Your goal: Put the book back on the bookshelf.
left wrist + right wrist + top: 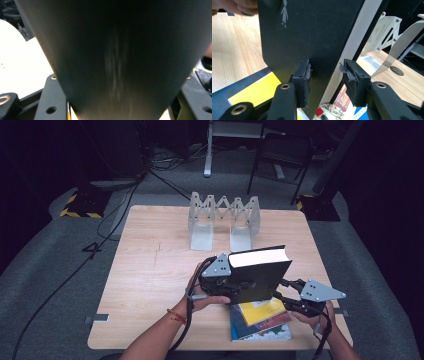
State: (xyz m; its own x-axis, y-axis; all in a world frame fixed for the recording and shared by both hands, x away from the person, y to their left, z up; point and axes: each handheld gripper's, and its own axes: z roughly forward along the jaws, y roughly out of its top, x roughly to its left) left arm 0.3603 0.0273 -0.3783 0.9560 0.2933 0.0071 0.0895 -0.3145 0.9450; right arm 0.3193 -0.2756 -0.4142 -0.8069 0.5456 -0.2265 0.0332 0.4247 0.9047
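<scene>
A: Where is the black book (260, 275)?

B: You are holding it raised above the stack of books (261, 319), at the near edge of the table (150, 270), short of the bookend rack (223, 220).

A: And the claws?

B: Your left gripper (220, 275) is clamping the cover, jaws part-open around it. Your right gripper (325, 75) is straddling the lower corner, one pad touching; whether it is squeezing, I cannot tell.

A: Handling?

B: Judged stiff, fairly heavy, smooth; you are best gripping near the spine.

The right hand-held gripper (325, 75) straddled the black hardcover book's (312, 32) lower edge, one pad against its cover, above a yellow-and-blue book (257, 92) on the table (234, 50).
</scene>
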